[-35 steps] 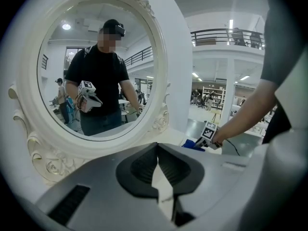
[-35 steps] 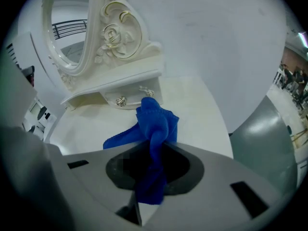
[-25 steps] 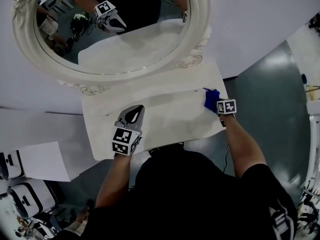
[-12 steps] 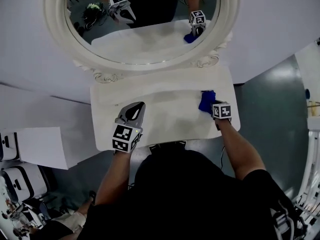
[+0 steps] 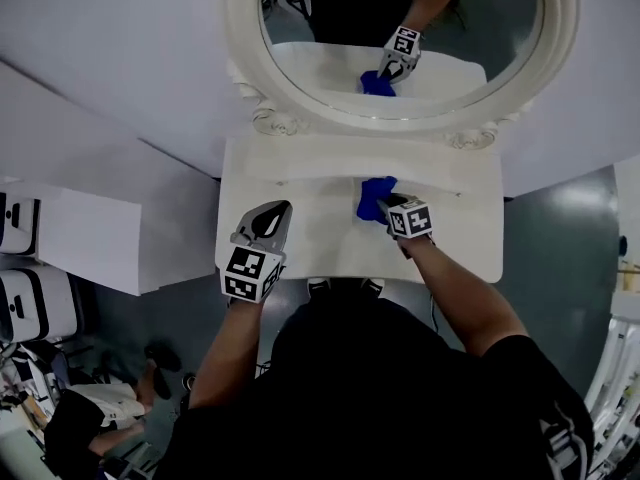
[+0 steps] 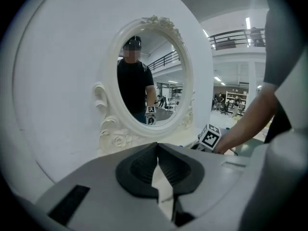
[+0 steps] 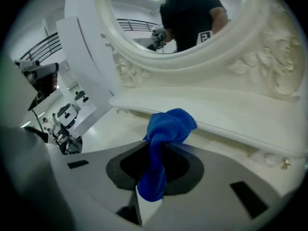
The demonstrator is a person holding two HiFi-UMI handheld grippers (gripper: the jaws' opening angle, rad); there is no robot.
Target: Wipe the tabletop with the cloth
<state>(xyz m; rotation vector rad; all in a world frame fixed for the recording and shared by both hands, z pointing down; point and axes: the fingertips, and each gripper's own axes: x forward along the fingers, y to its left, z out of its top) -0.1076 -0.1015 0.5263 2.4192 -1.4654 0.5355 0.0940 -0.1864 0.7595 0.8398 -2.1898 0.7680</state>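
Cloth [image 5: 374, 196]: blue, soft, fuzzy weave, bunched into a wad. It lies on the tabletop [image 5: 455, 240] about mid-width, towards the far side, just short of the ledge [image 7: 231, 113].
Right gripper [image 5: 388, 206]: jaws clamped on the cloth, with one fold pinched between the dark pads. The loose wad sticks out past the tips, probably so that fabric rather than plastic meets the surface.
Left gripper [image 5: 268, 220]: jaws together, nothing between them. It is held over the near left of the tabletop, well apart from the cloth, probably parked clear of the wiping path.
Tabletop: cream-white, smooth, hard-looking, with rounded corners.
Ledge: low raised step along the far edge, same cream finish. It likely limits how far the wipe can reach.
Mirror [image 5: 400, 28]: oval glass in a carved white frame with scrolls at its base. It stands behind the ledge and reflects both grippers and the cloth.
Step, judged: wiping stroke under way.
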